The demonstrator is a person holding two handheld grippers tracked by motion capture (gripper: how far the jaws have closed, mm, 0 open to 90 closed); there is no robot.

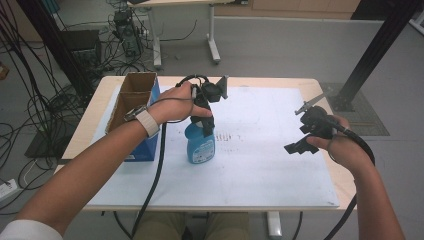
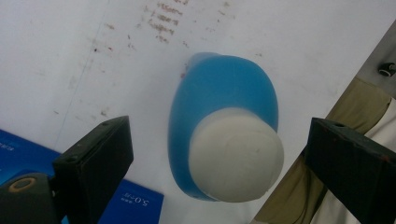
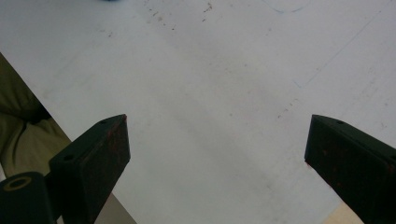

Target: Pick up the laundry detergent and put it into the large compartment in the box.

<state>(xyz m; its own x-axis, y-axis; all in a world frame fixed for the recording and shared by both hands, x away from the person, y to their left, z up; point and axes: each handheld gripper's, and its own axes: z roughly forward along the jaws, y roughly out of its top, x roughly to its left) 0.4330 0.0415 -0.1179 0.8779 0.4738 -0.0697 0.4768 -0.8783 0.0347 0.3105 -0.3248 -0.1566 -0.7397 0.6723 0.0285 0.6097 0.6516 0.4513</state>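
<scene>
Blue bottle [image 2: 219, 100] base hidden by white cap [image 2: 236, 154], btwn left gripper [image 2: 219, 158] jaws.

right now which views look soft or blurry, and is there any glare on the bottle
Left gripper view: the blue bottle and its white cap look soft, with no glare on them; the left hand-held gripper has open jaws with sharper edges. Right gripper view: the white mat is evenly lit and slightly soft. High view: even light, faint shadows, mild blur overall.
</scene>
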